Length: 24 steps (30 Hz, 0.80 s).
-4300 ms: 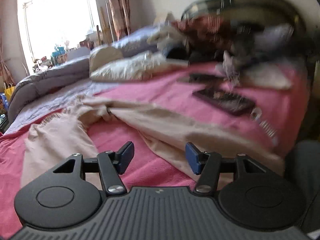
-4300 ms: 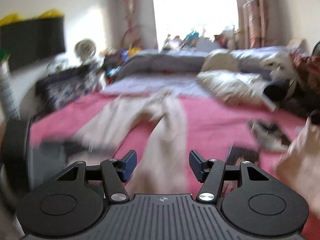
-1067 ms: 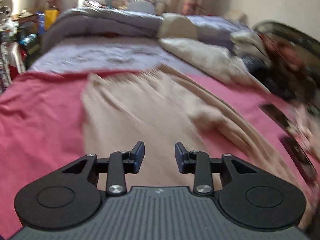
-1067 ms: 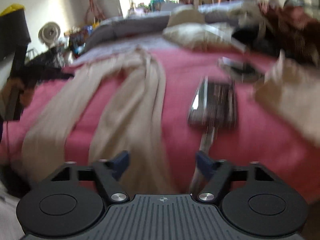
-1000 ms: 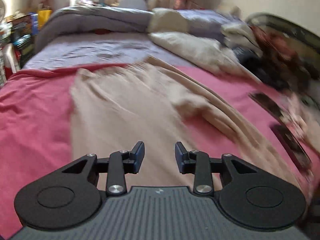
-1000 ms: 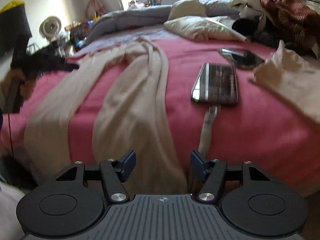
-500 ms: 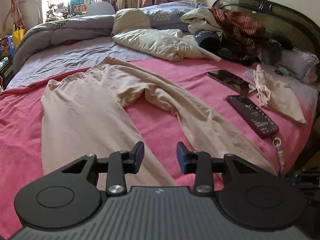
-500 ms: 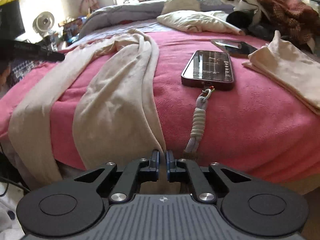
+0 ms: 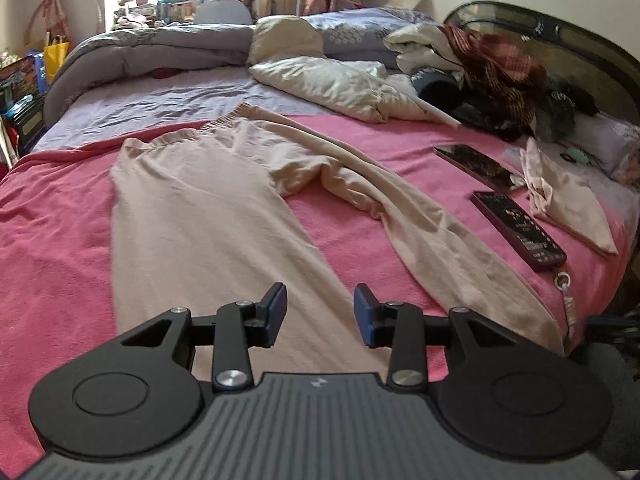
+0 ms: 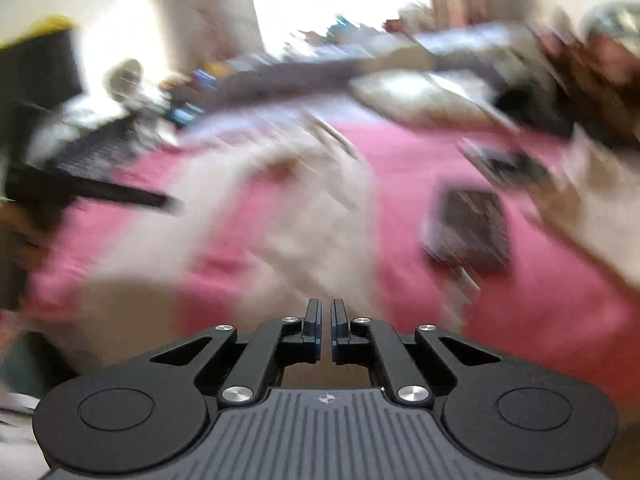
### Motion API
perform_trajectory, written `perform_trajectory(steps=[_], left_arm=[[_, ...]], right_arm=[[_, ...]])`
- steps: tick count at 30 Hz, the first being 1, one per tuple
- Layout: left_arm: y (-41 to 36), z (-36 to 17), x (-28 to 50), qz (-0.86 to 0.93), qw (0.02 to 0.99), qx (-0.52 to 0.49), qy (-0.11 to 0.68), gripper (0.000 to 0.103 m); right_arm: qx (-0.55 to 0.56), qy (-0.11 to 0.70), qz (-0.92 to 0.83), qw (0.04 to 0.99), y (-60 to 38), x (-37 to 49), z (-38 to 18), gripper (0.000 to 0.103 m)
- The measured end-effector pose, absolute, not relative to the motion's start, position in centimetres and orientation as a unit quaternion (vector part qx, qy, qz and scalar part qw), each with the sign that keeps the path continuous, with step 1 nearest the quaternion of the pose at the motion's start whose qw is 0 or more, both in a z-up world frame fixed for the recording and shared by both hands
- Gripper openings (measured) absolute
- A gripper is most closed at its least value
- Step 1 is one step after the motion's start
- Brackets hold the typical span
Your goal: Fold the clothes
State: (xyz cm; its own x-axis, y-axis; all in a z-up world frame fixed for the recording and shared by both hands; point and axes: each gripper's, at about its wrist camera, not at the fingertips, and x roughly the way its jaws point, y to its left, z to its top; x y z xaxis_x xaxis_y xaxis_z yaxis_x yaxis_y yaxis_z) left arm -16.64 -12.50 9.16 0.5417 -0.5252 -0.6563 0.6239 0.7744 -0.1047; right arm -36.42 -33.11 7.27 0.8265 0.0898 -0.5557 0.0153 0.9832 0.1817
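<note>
Beige trousers (image 9: 208, 216) lie spread on the pink bed cover (image 9: 52, 216), waistband far, both legs running toward me. My left gripper (image 9: 320, 312) is open and empty just above the hem end of the left leg. The right leg (image 9: 440, 248) runs to the bed's right edge. In the blurred right wrist view my right gripper (image 10: 325, 324) is shut on the hem of that right trouser leg (image 10: 320, 220) and holds it raised off the bed.
Two phones (image 9: 516, 228) (image 9: 472, 160) lie on the right of the bed, one with a strap over the edge. A folded beige garment (image 9: 568, 200) lies beside them. Pillows and heaped clothes (image 9: 492, 64) and a grey duvet (image 9: 152, 48) fill the far side.
My right gripper closed on the right leg's hem about half a second ago and now moves fast, lifting it. My left gripper has opened a little wider and stays near the left leg's hem.
</note>
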Motion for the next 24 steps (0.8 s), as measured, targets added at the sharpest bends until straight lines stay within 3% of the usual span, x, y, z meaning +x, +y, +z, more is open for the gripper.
perform_trajectory(steps=[1,3,4,5,8,13,18,24], left_arm=[[-12.2,9.4,-16.5,-0.327,0.876,0.067,0.347,0.046],[-11.7,9.8,-16.3,-0.326,0.879,0.060,0.344,0.047],[-11.5,9.9,-16.2,-0.326,0.879,0.058,0.343,0.047],[-11.4,9.9,-16.2,-0.327,0.879,0.057,0.341,0.047],[-11.1,9.7,-16.0,-0.317,0.883,0.059,0.341,0.048],[-9.8,8.5,-14.5,-0.253,0.903,0.052,0.343,0.050],[-6.8,5.2,-12.1,-0.169,0.905,-0.003,0.390,0.050],[-6.9,3.5,-13.3,-0.173,0.918,0.064,0.350,0.050]], right_arm=[[0.072,0.283,0.038,0.956,-32.0,-36.4,8.0,0.008],[0.030,0.280,0.022,0.959,-30.8,-35.9,7.6,0.028],[0.018,0.287,0.005,0.958,-30.8,-35.4,7.0,0.046],[0.024,0.299,-0.017,0.954,-31.4,-34.8,6.1,0.049],[0.086,0.296,-0.040,0.951,-34.6,-33.0,4.8,0.047],[0.094,0.229,-0.047,0.968,-39.1,-26.3,5.2,0.048],[0.146,0.262,-0.061,0.952,-43.6,-16.7,3.0,0.047],[0.169,0.318,-0.067,0.931,-45.5,-7.8,0.0,0.047]])
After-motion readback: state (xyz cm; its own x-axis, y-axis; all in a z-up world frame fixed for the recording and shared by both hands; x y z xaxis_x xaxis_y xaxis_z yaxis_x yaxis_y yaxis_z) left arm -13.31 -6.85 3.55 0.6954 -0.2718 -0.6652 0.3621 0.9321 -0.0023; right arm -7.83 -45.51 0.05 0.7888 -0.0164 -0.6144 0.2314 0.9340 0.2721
